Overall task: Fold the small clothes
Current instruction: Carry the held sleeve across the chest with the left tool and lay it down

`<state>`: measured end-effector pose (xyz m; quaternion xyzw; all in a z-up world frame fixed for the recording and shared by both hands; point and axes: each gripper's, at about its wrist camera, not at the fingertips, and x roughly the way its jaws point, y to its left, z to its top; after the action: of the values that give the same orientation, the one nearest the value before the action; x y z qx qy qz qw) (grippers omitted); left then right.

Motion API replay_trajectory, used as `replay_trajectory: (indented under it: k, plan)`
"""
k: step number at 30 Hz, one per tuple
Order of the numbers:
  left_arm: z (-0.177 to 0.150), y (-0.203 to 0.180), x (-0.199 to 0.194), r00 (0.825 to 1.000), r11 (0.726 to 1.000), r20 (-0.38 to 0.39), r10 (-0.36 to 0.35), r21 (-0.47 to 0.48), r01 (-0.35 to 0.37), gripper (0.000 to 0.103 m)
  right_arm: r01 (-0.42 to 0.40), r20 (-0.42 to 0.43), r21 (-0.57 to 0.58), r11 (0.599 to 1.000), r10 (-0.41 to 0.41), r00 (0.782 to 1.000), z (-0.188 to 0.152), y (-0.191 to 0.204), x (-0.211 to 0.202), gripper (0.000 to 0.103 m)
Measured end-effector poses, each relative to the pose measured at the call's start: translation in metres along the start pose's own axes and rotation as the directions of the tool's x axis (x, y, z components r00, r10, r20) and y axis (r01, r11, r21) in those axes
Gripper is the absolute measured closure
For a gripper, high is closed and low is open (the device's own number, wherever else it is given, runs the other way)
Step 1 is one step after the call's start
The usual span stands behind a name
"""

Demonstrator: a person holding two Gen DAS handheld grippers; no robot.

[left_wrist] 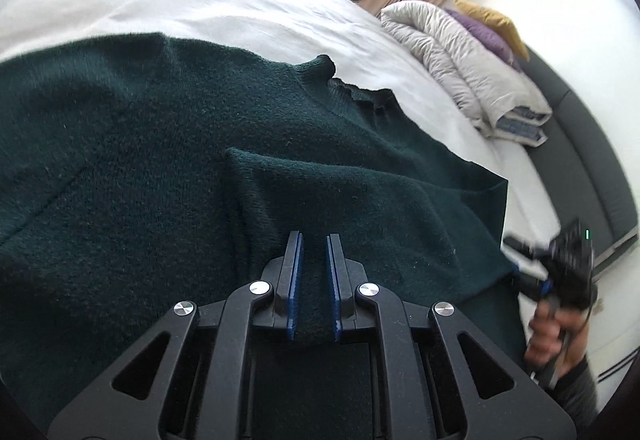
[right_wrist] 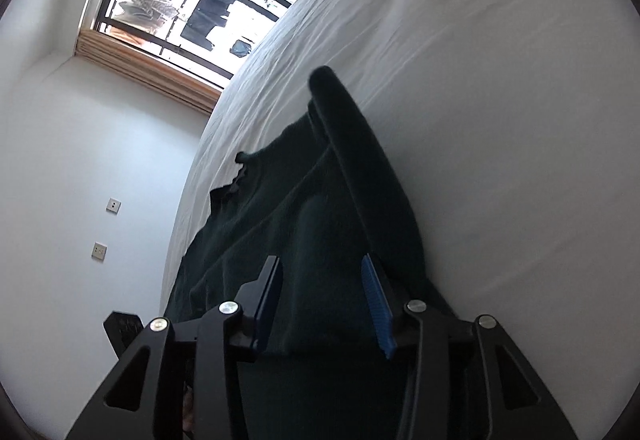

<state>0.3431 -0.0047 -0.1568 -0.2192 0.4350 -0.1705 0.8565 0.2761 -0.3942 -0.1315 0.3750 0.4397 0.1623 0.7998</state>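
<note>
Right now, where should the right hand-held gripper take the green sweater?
Probably the sweater's near hem corner, from the bed's near edge. It lies flat there, fabric already between the open right hand-held gripper's pads; the left hand-held gripper pinches the hem alongside.

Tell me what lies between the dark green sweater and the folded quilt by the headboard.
In the left wrist view, only bare white bedsheet lies between the dark green sweater and the folded quilt; nothing else rests on that stretch.

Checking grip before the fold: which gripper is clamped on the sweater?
The left gripper: pads pinch the green sweater. The right gripper stands open.
</note>
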Motion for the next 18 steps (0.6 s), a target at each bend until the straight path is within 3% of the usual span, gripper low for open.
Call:
replay_trajectory:
  k: [4, 9, 11, 14, 16, 17, 18]
  plan:
    - [-0.004, 0.002, -0.002, 1.000, 1.000, 0.021, -0.004, 0.008, 0.004, 0.092, -0.019, 0.009, -0.004, 1.000, 0.019, 1.000, -0.032, -0.005, -0.025, 0.057]
    - [-0.004, 0.007, -0.003, 0.999, 1.000, 0.033, -0.028, -0.008, 0.029, 0.091, 0.004, 0.076, 0.106, 0.994, -0.012, 0.997, -0.055, -0.007, -0.055, 0.050]
    - [-0.004, 0.013, -0.014, 0.997, 0.996, 0.032, -0.068, -0.050, 0.069, 0.091, -0.017, 0.120, 0.130, 0.991, 0.001, 0.993, -0.070, 0.003, -0.065, 0.036]
    - [-0.007, 0.021, -0.050, 0.997, 0.989, 0.061, -0.055, -0.133, 0.063, 0.091, -0.067, 0.153, 0.098, 0.993, 0.051, 0.987, -0.095, 0.027, -0.077, 0.036]
    - [-0.018, 0.040, -0.097, 0.982, 0.966, 0.167, -0.090, -0.224, 0.126, 0.079, -0.101, 0.157, 0.087, 0.991, 0.087, 0.984, -0.112, 0.042, -0.078, 0.036]
    - [-0.026, 0.054, -0.123, 0.968, 0.949, 0.231, -0.097, -0.273, 0.160, 0.052, -0.118, 0.143, 0.083, 0.990, 0.106, 0.984, -0.120, 0.050, -0.075, 0.036]
    - [-0.034, 0.066, -0.143, 0.957, 0.934, 0.280, -0.081, -0.313, 0.170, 0.014, -0.125, 0.130, 0.071, 0.990, 0.115, 0.985, -0.126, 0.056, -0.073, 0.036]
